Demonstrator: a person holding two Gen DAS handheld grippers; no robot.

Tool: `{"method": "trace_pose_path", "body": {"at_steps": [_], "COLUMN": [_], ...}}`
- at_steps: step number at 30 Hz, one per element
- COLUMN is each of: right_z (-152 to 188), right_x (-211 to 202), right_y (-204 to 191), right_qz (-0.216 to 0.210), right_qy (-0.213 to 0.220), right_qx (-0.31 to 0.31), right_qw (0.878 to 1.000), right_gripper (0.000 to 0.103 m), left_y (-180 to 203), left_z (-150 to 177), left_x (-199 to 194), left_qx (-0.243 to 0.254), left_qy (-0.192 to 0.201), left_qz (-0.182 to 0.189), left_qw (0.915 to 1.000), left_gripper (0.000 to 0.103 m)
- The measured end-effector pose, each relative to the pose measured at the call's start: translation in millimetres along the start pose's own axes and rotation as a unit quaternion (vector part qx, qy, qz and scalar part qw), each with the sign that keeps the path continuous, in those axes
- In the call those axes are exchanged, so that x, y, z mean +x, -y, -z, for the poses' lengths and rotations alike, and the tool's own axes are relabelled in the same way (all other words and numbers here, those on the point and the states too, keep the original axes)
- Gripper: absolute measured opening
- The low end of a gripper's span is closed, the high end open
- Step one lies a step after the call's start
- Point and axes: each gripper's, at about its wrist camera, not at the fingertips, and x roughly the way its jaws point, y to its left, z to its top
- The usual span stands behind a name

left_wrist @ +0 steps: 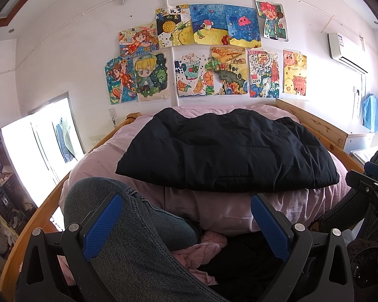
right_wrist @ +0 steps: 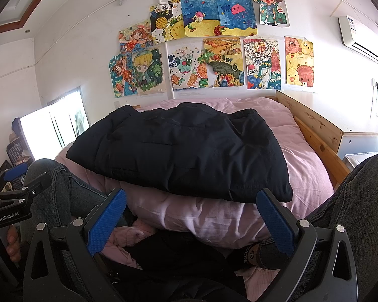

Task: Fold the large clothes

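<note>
**Folded Jacket on the Bed, Both Grippers Empty**

From the left wrist, the left gripper point(left_wrist: 186, 226) gaped open above a knee point(left_wrist: 108, 201); the black jacket point(left_wrist: 226, 151) lay folded on the pink quilt point(left_wrist: 239, 214). That puffy stack could slump if nudged.

From the right wrist, the right gripper point(right_wrist: 191, 221) was likewise spread wide, holding nothing. Only this view showed a socked foot point(right_wrist: 254, 254).

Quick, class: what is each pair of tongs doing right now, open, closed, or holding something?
Left tongs: open, holding nothing, near the black jacket.
Right tongs: open, holding nothing.
</note>
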Motion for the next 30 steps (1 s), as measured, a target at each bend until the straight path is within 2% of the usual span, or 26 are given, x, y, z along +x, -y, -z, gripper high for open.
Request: {"method": "trace_pose_path", "body": {"at_steps": [30], "right_z": [-0.1], "right_x": [-0.9], "right_y": [0.2], "right_qz": [-0.001], "right_qy": [0.002], "right_qx": [0.0], "right_qw": [1.0], "right_gripper": [0.102], "left_y": [-9.8], "left_z": [-1.3], "left_x": [2.8], "left_qx": [-0.004], "left_qy": [0.0], "left_qz": [0.001], "left_qw": [1.0], "left_gripper": [0.103]}}
